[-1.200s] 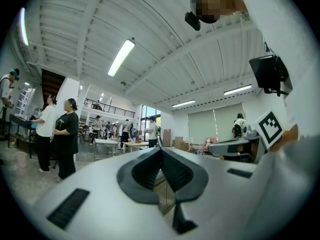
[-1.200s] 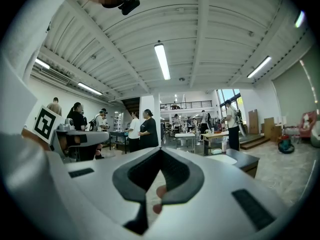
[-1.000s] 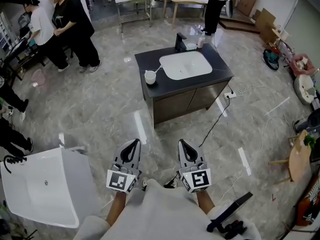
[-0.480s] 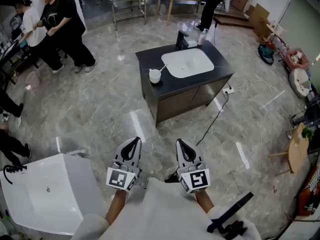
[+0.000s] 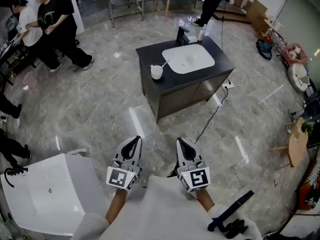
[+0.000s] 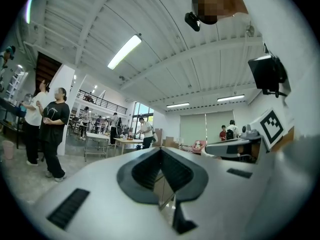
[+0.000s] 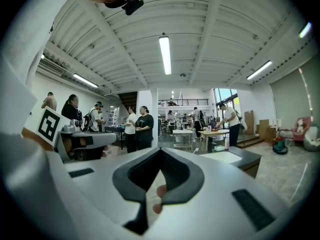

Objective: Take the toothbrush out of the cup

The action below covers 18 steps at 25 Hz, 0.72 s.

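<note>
A white cup (image 5: 157, 72) stands on the left part of a dark counter island (image 5: 150, 59), far ahead of me. A toothbrush (image 5: 164, 64) leans out of it toward the white sink basin (image 5: 188, 58). Both grippers are held side by side, low in the head view and well short of the island. My left gripper (image 5: 134, 141) (image 6: 161, 149) is shut with nothing in it. My right gripper (image 5: 182, 143) (image 7: 161, 151) is also shut and empty.
A black faucet (image 5: 181, 34) and a bottle (image 5: 202, 32) stand behind the basin. A cable (image 5: 210, 119) trails over the marble floor from the island. A large white basin (image 5: 45, 194) stands at the lower left. People (image 5: 55, 24) stand at the far left, with tables beyond.
The person and both grippers have edged forward toward the island, and the scene has shifted slightly in the head view. Both pairs of jaws stay shut.
</note>
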Available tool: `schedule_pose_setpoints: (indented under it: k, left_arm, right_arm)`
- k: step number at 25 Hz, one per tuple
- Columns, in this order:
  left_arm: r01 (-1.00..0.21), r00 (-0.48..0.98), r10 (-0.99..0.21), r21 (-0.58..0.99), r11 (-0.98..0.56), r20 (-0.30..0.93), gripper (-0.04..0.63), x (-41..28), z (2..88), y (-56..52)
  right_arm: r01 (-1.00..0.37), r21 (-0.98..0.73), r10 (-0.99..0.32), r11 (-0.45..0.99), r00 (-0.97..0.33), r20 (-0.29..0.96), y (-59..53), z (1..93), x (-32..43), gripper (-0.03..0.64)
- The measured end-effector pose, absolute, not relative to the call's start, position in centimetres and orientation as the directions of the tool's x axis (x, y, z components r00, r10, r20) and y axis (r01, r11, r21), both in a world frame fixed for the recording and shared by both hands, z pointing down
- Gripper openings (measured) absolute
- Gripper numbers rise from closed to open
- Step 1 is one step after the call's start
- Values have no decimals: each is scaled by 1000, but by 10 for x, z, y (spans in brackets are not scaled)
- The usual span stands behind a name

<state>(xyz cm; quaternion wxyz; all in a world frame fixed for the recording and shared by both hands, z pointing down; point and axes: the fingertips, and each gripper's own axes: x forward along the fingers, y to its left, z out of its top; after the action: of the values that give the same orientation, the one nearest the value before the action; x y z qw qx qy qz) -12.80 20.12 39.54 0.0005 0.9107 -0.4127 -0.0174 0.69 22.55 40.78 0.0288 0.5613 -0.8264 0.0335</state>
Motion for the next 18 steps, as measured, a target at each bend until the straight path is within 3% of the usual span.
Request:
schedule_pose_setpoints:
  k: [18]
  left_arm:
    - [-784,620,-784,1,-620,-6,-5,-129,409,153]
  right_arm:
    - [-909,-52,-905,414,-417,80,165,423,6,5]
